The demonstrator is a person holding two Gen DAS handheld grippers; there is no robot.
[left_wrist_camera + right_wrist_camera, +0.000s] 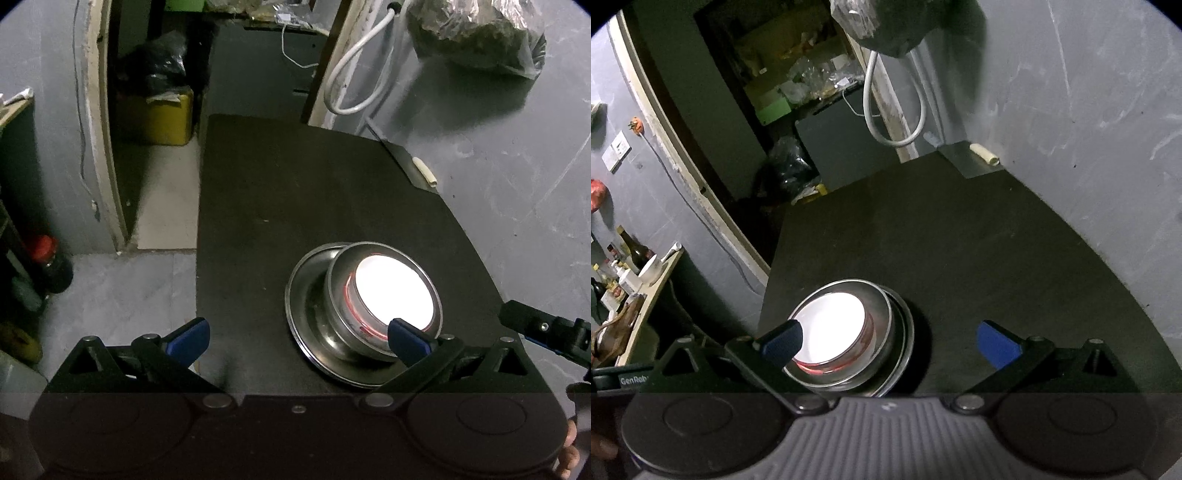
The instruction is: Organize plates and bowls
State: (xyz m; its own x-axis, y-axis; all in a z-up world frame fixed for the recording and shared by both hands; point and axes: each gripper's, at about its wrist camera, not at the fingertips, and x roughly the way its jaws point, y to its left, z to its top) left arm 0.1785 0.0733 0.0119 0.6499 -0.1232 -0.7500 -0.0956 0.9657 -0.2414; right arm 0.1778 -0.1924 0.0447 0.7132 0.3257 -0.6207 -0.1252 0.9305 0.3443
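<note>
In the left wrist view, the left tongs (299, 338) stood wide apart and held nothing, their blue-padded fingers (408, 340) spread over the near edge of a dark surface (295, 192). Ahead and to the right of them a steel bowl (343, 295) sat on a steel plate (304, 295), off-centre toward the plate's far right side, and inside the bowl lay a white dish with a red rim line (393, 291), washed out by glare. The right finger of these tongs overlapped the near rim of the bowl in the picture; whether it touched could not be told. Part of the other tool (546, 328) showed at the right edge, beyond the stack. At the far right corner of the surface lay a small pale roll (424, 171), and a white hose (354, 74) looped down the grey wall behind. In the right wrist view, the right tongs (890, 341) were likewise wide and empty. The same stack sat just ahead and to their left: the white dish (831, 328) inside the steel bowl (882, 299), with the plate (907, 325) showing as a thin rim on the right side beneath it. The left finger (783, 341) crossed the near left rim of the bowl in the picture, contact unclear, while the right finger hung over bare dark surface (960, 229). The pale roll (984, 153) lay far ahead to the right.
</note>
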